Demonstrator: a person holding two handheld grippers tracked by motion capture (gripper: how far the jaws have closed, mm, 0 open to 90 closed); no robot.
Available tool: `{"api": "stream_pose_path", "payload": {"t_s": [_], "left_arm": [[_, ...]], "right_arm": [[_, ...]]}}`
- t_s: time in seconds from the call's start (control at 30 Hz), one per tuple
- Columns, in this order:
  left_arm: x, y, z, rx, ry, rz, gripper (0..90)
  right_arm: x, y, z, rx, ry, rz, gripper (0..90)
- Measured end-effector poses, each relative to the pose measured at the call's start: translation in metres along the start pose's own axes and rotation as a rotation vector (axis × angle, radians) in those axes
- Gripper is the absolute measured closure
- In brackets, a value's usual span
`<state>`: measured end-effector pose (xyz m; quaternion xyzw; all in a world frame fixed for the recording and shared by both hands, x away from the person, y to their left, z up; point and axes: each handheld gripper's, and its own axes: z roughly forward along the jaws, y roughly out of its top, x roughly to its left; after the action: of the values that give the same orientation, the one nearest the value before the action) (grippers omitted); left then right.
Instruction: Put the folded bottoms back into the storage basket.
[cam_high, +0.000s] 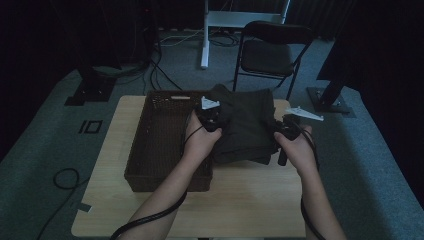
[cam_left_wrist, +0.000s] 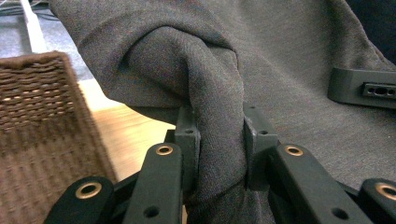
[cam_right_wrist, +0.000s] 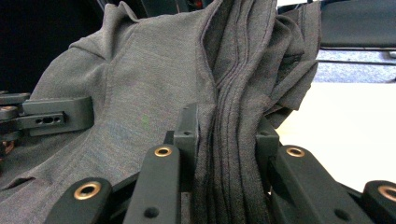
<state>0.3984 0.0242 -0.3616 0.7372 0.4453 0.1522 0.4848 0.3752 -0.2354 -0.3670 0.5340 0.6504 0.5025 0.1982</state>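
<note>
Between both claws: folded garment (cam_high: 247, 125), pinched by left claw (cam_left_wrist: 221, 140), right claw (cam_right_wrist: 226, 140).

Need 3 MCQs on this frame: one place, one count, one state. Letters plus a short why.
1. Where is the wicker basket relative to the folded dark garment?
A. left of it
B. right of it
C. on top of it

2. How many grippers clamp the garment?
A. none
B. one
C. two

3. State of the left gripper?
A. open above the table
B. shut on a bunched fold of the cloth
C. shut on the basket rim

Key: 1 A, the high view shows the basket at the table's left; 2 C, the left gripper and the right gripper each have cloth between their jaws; 3 B, fabric is pinched between its pads.
</note>
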Motion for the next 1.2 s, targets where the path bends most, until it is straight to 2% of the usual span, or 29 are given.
{"api": "stream_pose_path", "payload": {"t_s": [0.27, 0.3, 0.33, 0.37, 0.47, 0.63, 0.67, 0.7, 0.73, 0.77, 0.83, 0.87, 0.9, 0.93, 1.0, 1.03, 1.1, 1.13, 1.17, 1.2], "left_arm": [[0.023, -0.001, -0.018, 0.000, 0.033, -0.009, 72.3], [0.030, -0.002, -0.024, -0.005, 0.046, -0.014, 72.2], [0.030, -0.002, -0.024, -0.005, 0.046, -0.014, 72.3], [0.037, -0.003, -0.029, -0.003, 0.058, -0.016, 72.3], [0.044, -0.004, -0.034, 0.001, 0.066, -0.017, 72.2], [0.065, -0.008, -0.050, 0.002, 0.092, -0.023, 72.3], [0.065, -0.008, -0.050, 0.002, 0.092, -0.023, 72.3], [0.069, -0.009, -0.053, 0.001, 0.096, -0.026, 72.3], [0.076, -0.011, -0.058, 0.001, 0.107, -0.030, 72.3], [0.076, -0.011, -0.058, 0.001, 0.107, -0.030, 72.3], [0.086, -0.013, -0.065, 0.000, 0.124, -0.036, 72.3], [0.086, -0.013, -0.065, 0.000, 0.124, -0.036, 72.3], [0.091, -0.014, -0.068, 0.000, 0.132, -0.039, 72.3], [0.098, -0.016, -0.073, 0.002, 0.144, -0.043, 72.3], [0.101, -0.017, -0.075, 0.001, 0.148, -0.045, 72.3], [0.108, -0.018, -0.081, 0.002, 0.158, -0.051, 72.3], [0.115, -0.019, -0.087, 0.000, 0.172, -0.054, 72.3], [0.115, -0.019, -0.087, 0.000, 0.172, -0.054, 72.3], [0.121, -0.020, -0.093, -0.001, 0.187, -0.053, 72.3], [0.121, -0.020, -0.093, -0.001, 0.187, -0.053, 72.3]], "right_arm": [[0.023, 0.002, 0.017, 0.003, 0.033, 0.004, 71.2], [0.032, 0.002, 0.023, -0.001, 0.044, 0.002, 71.2], [0.035, 0.002, 0.025, 0.000, 0.048, 0.004, 71.1], [0.039, 0.002, 0.028, 0.002, 0.056, 0.009, 71.1], [0.046, 0.002, 0.033, 0.006, 0.062, 0.009, 71.2], [0.069, 0.002, 0.048, 0.019, 0.084, 0.009, 71.2], [0.069, 0.002, 0.048, 0.019, 0.084, 0.009, 71.2], [0.078, 0.003, 0.053, 0.019, 0.093, -0.001, 71.2], [0.081, 0.003, 0.055, 0.019, 0.095, -0.002, 71.2], [0.086, 0.004, 0.058, 0.022, 0.099, -0.003, 71.2], [0.093, 0.004, 0.063, 0.025, 0.106, -0.003, 71.1], [0.093, 0.004, 0.063, 0.025, 0.106, -0.003, 71.1], [0.102, 0.004, 0.069, 0.029, 0.115, -0.007, 71.1], [0.105, 0.004, 0.072, 0.031, 0.118, -0.010, 71.1], [0.113, 0.003, 0.078, 0.032, 0.127, -0.010, 71.1], [0.117, 0.003, 0.081, 0.035, 0.132, -0.012, 71.1], [0.125, 0.002, 0.086, 0.036, 0.141, -0.010, 71.1], [0.125, 0.002, 0.086, 0.036, 0.141, -0.010, 71.1], [0.134, 0.002, 0.093, 0.042, 0.152, -0.010, 71.1], [0.134, 0.002, 0.093, 0.042, 0.152, -0.010, 71.1]]}}
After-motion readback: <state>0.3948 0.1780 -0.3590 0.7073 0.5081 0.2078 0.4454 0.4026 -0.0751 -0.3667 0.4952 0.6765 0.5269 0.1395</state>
